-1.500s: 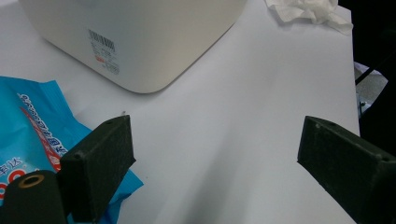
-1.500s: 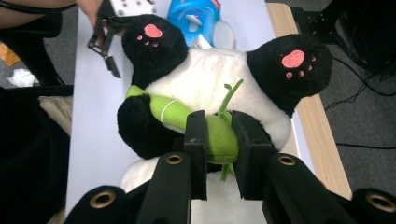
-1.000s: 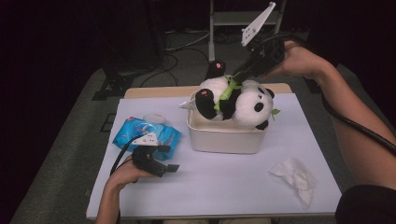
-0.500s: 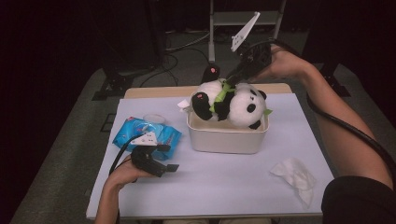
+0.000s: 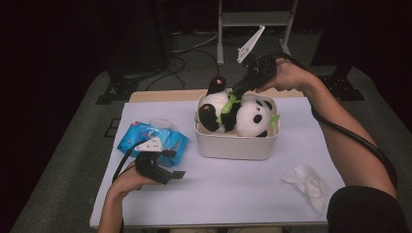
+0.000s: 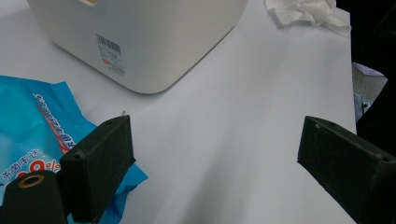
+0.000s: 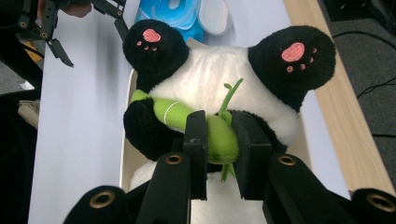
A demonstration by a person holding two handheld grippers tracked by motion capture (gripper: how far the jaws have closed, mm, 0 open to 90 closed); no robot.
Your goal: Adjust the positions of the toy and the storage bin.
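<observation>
A plush panda (image 5: pixel 240 113) (image 7: pixel 219 84) lies on its back in a cream tub (image 5: pixel 233 145) (image 6: pixel 149 42), its pink-soled feet sticking up. It hugs a green bamboo stalk (image 7: pixel 196 123) (image 5: pixel 225 110). My right gripper (image 5: pixel 239 90) (image 7: pixel 218 140) reaches in from the far right and is shut on that stalk. My left gripper (image 5: pixel 177 172) (image 6: pixel 212 154) rests low on the table at the near left, jaws wide open with nothing between them, beside a blue wipes pack (image 5: pixel 153 138) (image 6: pixel 32 126).
A crumpled white tissue (image 5: pixel 306 180) (image 6: pixel 308 11) lies on the white sheet at the near right. A round clear lid (image 5: pixel 160 123) sits behind the wipes pack. The wooden table edge (image 5: pixel 160 94) runs along the far side, with stands and cables on the floor beyond.
My right gripper has come down and slightly left with the panda, which now sits deeper in the tub. The left gripper has stayed put.
</observation>
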